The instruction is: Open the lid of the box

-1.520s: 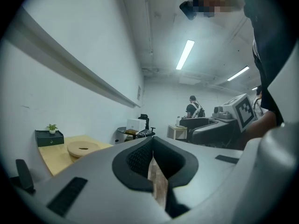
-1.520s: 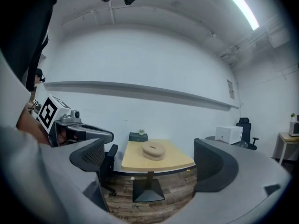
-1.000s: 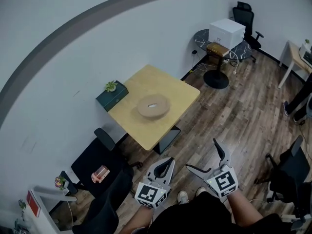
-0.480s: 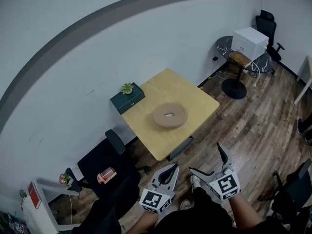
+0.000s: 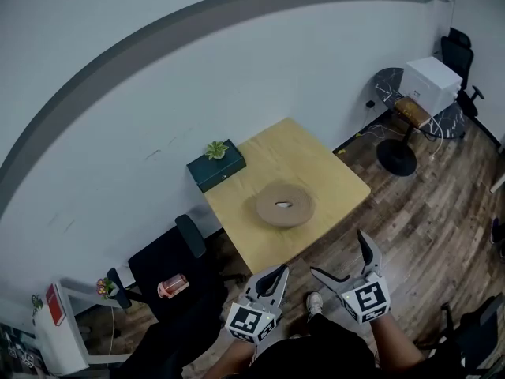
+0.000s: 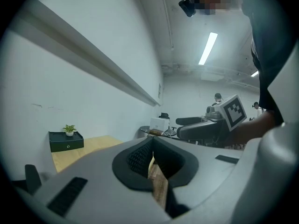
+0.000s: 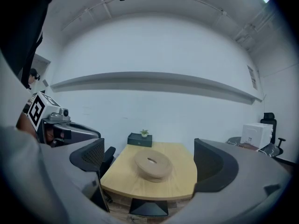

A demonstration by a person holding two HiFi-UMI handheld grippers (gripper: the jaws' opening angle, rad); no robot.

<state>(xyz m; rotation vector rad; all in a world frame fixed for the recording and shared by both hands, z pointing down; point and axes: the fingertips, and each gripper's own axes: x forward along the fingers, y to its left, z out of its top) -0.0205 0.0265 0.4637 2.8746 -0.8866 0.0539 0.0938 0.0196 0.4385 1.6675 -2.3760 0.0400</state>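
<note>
A round, flat wooden box (image 5: 285, 204) with a small hole in its top lies in the middle of the light wood table (image 5: 331, 168). At the table's wall side stands a dark green box (image 5: 216, 169) carrying a small potted plant (image 5: 215, 149). Both grippers hang well short of the table, above the floor. My left gripper (image 5: 272, 279) is shut with nothing in it; the left gripper view shows its jaws (image 6: 152, 164) meeting and the green box (image 6: 66, 140) far off. My right gripper (image 5: 339, 253) is open and empty. In the right gripper view its jaws (image 7: 149, 169) frame the round box (image 7: 153, 164).
A black chair (image 5: 170, 263) holding a small pink object (image 5: 167, 285) stands left of the table. Far right, a white carton (image 5: 431, 84) rests on a round side table beside an office chair (image 5: 461, 54). A white shelf unit (image 5: 59, 338) sits bottom left. The floor is wood plank.
The table and its boxes have shifted right and lower in the head view and look nearer. Both grippers keep their poses, left shut and right open.
</note>
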